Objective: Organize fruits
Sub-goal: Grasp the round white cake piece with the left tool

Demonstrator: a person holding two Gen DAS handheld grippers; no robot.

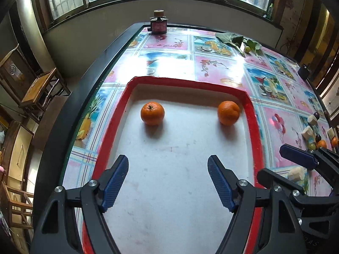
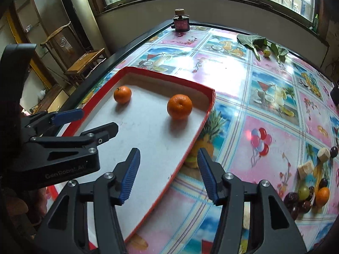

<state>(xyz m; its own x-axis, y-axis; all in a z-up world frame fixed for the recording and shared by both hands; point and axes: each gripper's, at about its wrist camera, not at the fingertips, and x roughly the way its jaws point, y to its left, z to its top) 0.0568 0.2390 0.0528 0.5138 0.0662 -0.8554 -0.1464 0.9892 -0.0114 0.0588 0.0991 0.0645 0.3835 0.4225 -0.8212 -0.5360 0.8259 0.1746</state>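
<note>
A red-rimmed tray (image 1: 131, 84) with a white floor lies on the table and holds two oranges, one on the left (image 1: 152, 113) and one on the right (image 1: 228, 113). The same tray (image 2: 208, 103) and both oranges (image 2: 122, 94) (image 2: 179, 106) appear in the right wrist view. My left gripper (image 1: 168, 182) hangs open over the tray's near half, nothing between its blue pads. My right gripper (image 2: 168, 173) is open above the tray's right rim, also holding nothing. A pile of grapes, another orange (image 2: 322, 196) and pale fruit chunks (image 2: 305, 169) lies at the table's right.
The table wears a glossy patterned cloth (image 2: 264, 97). A dark red jar (image 1: 158, 24) stands at the far edge. Green leaves with a small green fruit (image 2: 267, 52) lie at the back right. Wooden chairs (image 1: 40, 89) stand left of the table.
</note>
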